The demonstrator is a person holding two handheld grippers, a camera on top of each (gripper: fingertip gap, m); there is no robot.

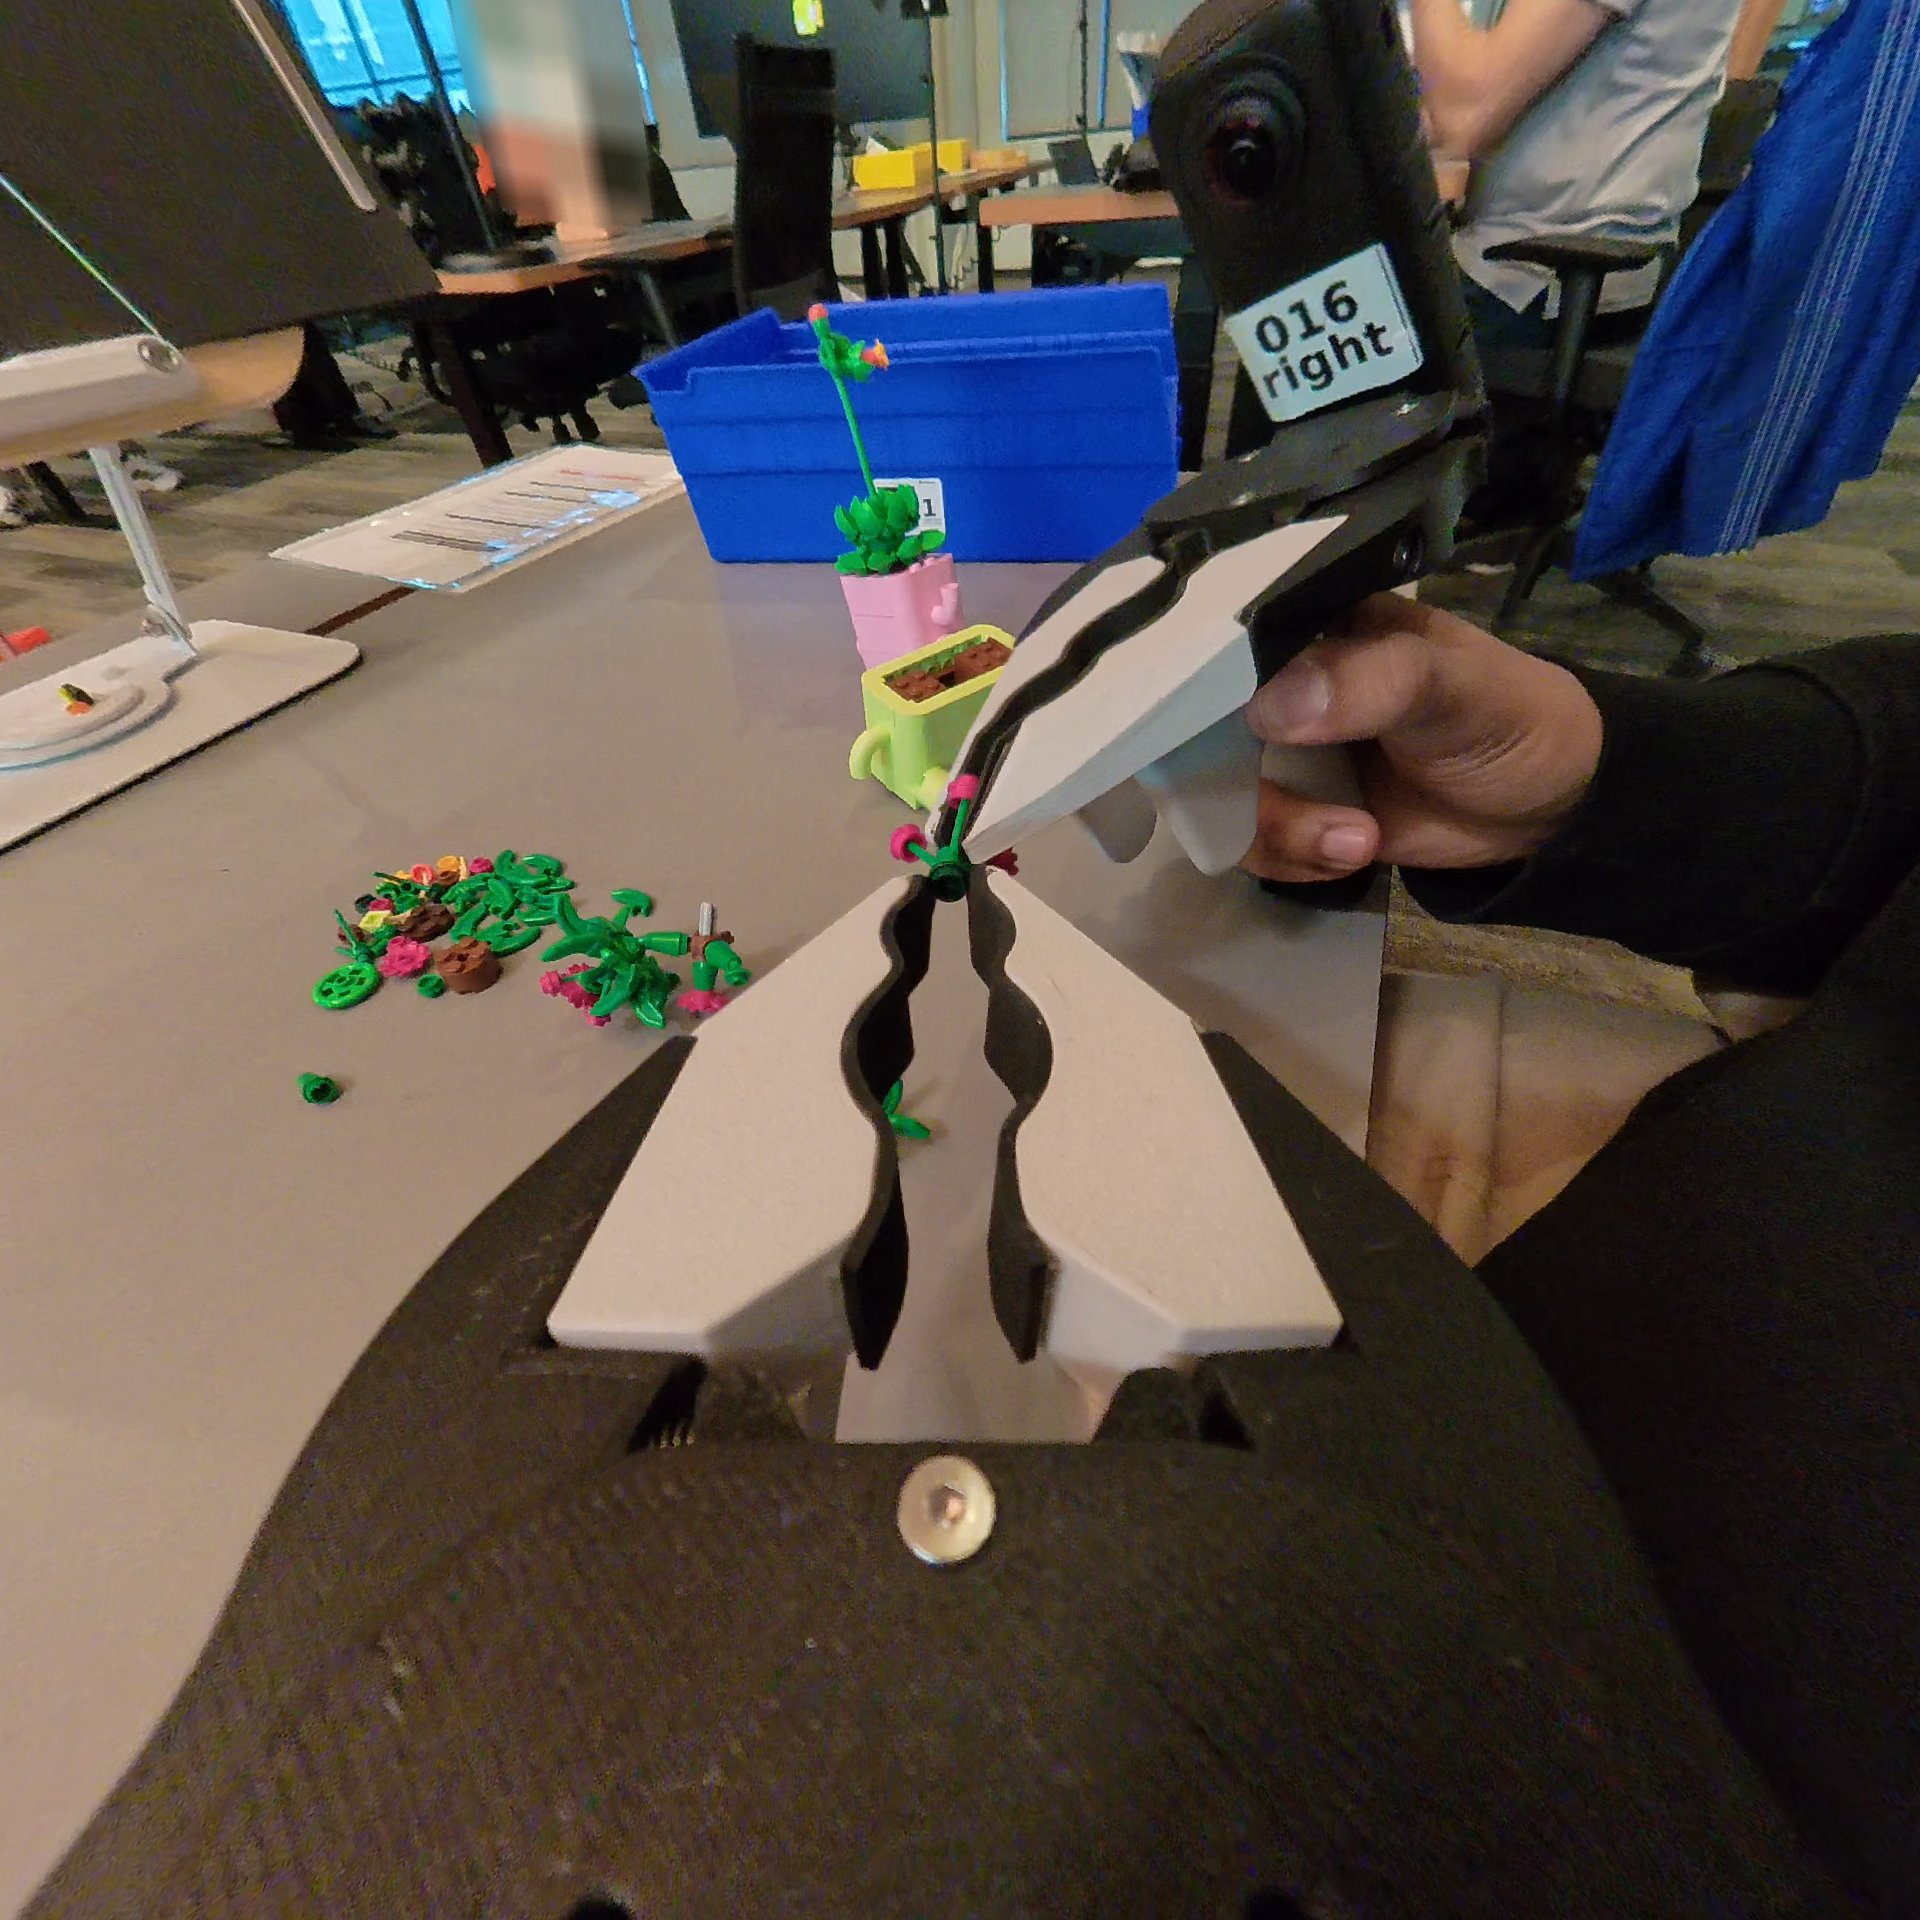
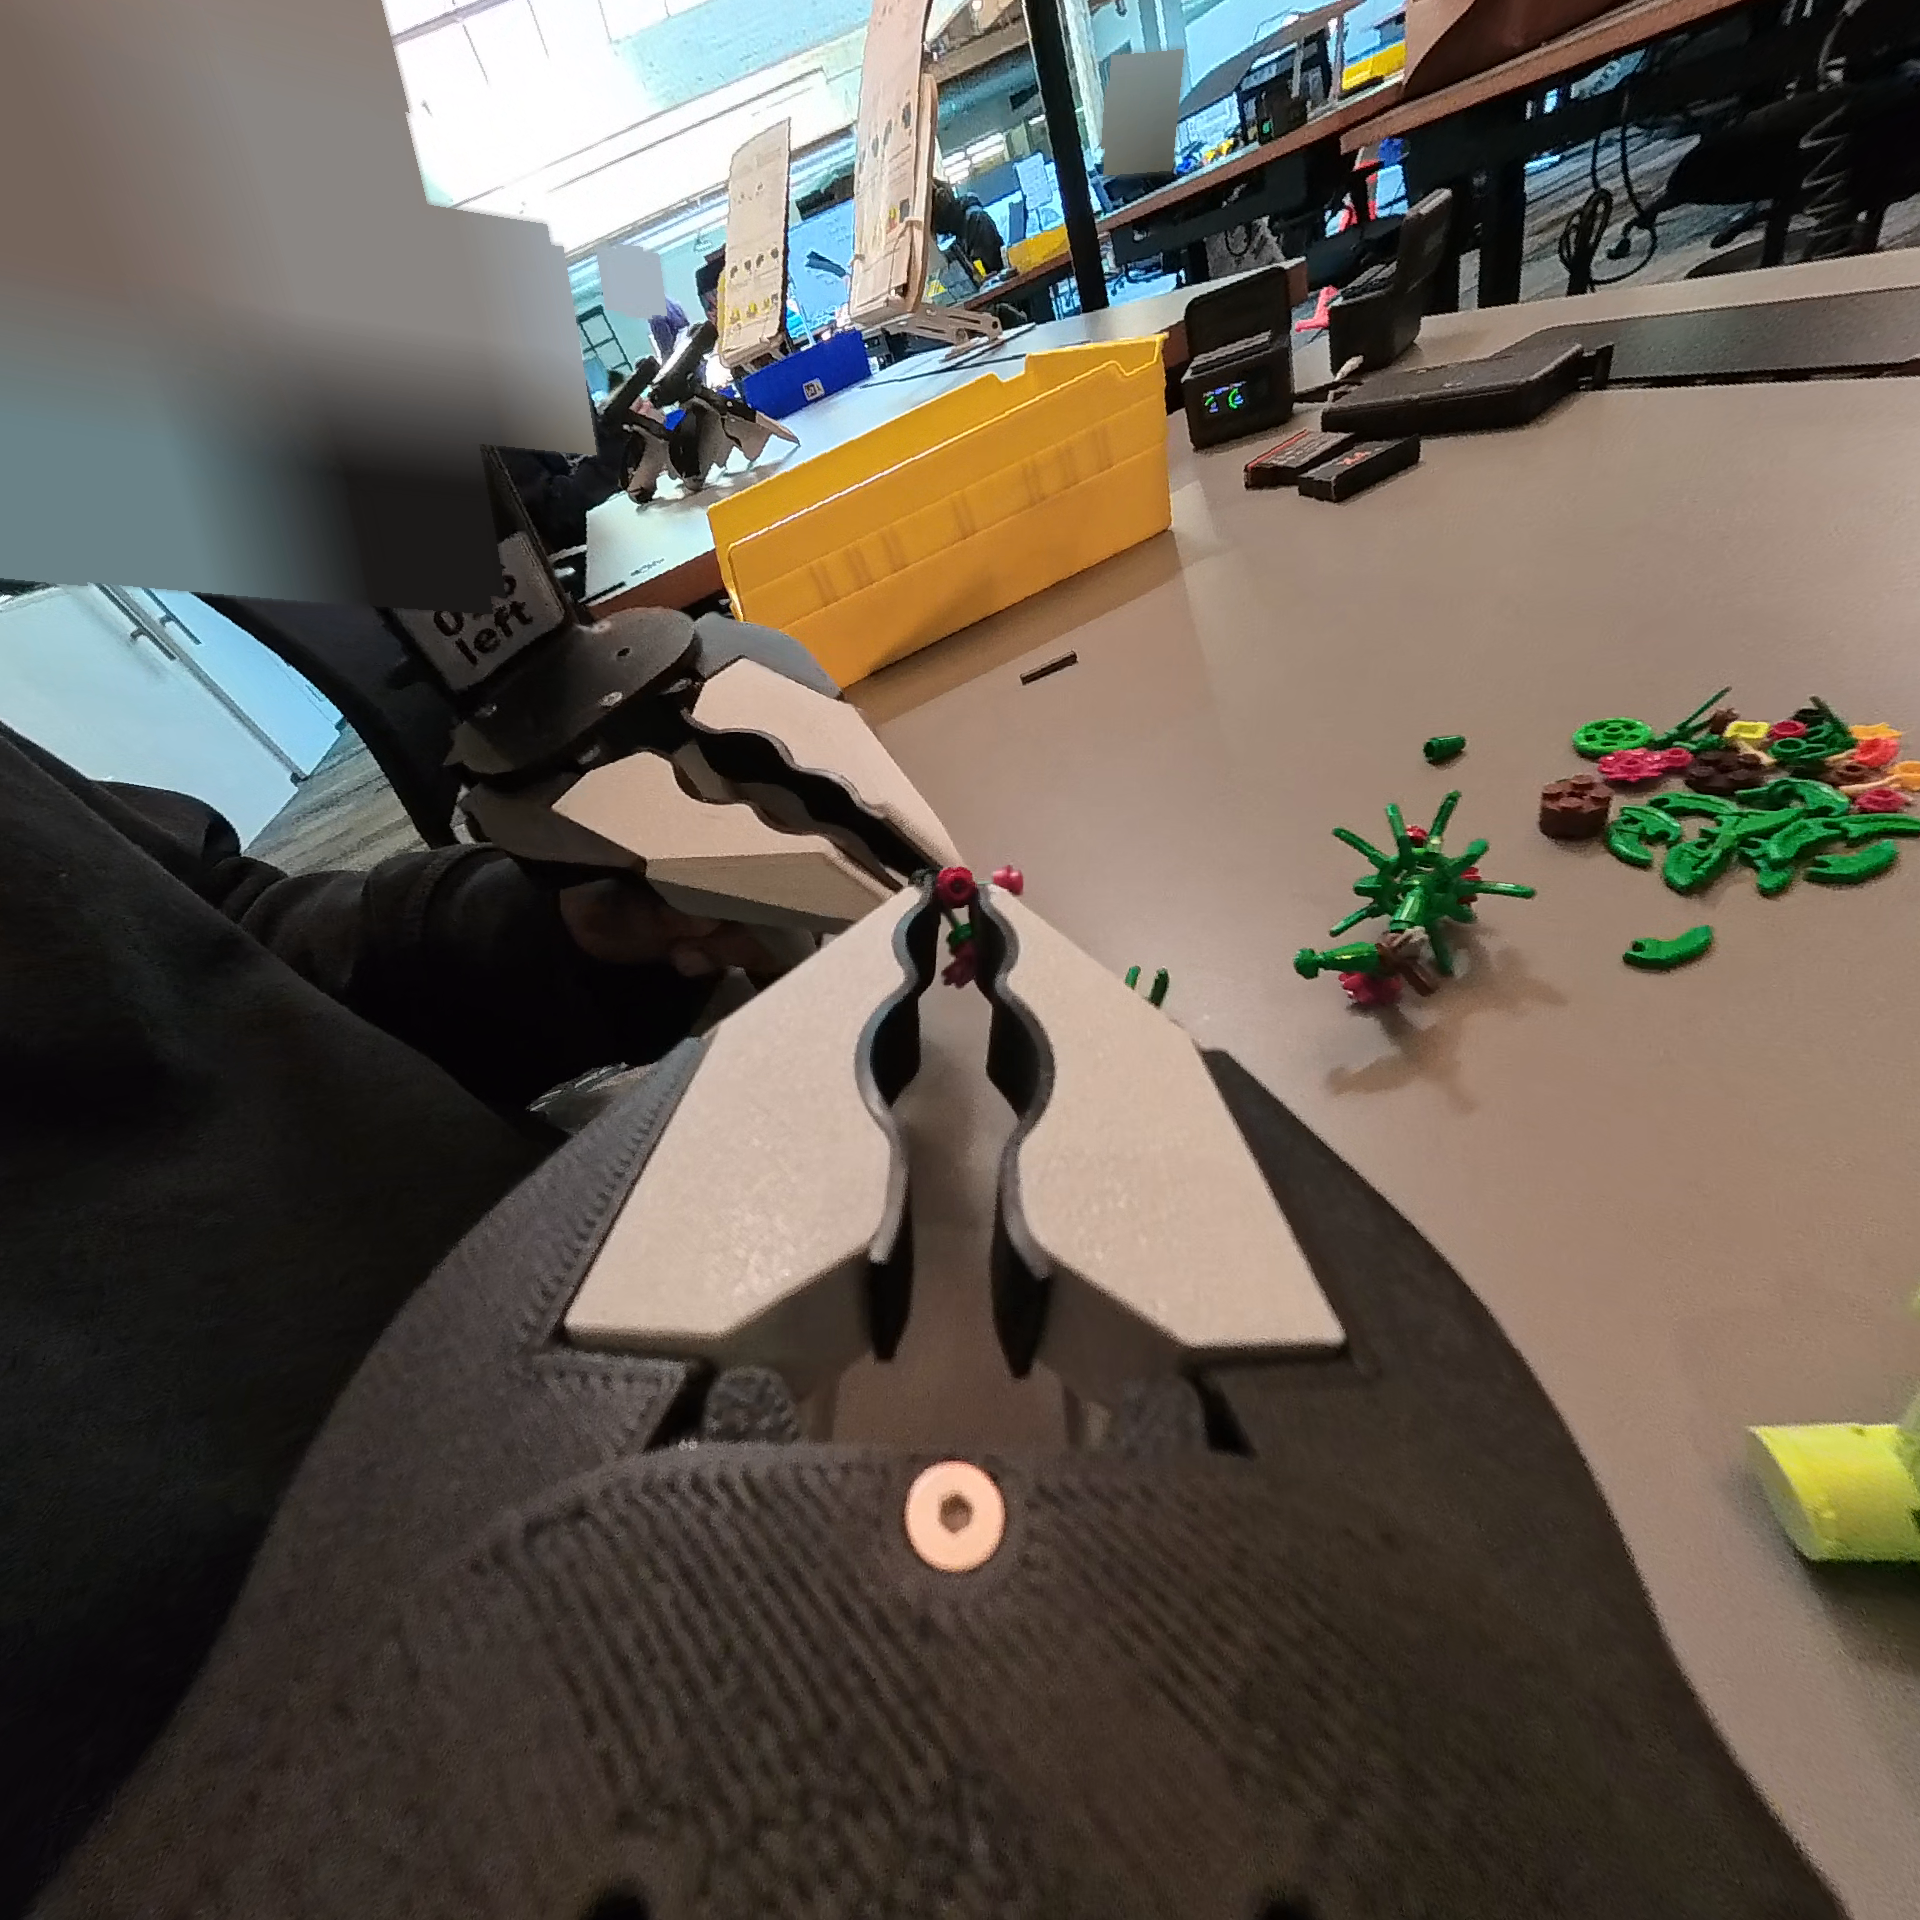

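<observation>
A small flower sprig [image 1: 914, 847], a green stem with magenta blossoms, is held above the grey table [image 1: 520, 727] between both grippers. My left gripper [image 1: 948, 883] is shut on the sprig's green base. My right gripper [image 1: 954, 821] comes in from the upper right and is shut on the sprig's upper stem, tip to tip with the left. In the right wrist view the sprig [image 2: 956, 885] sits in my right gripper [image 2: 956, 902], with my left gripper [image 2: 906, 878] meeting it from the left. A lime-green pot [image 1: 920, 727] and a pink pot [image 1: 899, 613] with a tall green plant stand just behind.
A pile of loose green, magenta and brown pieces [image 1: 447, 925] and a leafy plant part [image 1: 618, 961] lie to the left. A blue bin [image 1: 935, 416] stands behind the pots and a yellow bin [image 2: 956, 499] farther off. A lamp base [image 1: 156, 686] stands at left. The table's edge [image 1: 1382, 935] is close on the right. The grippers are tip to tip, or close to it.
</observation>
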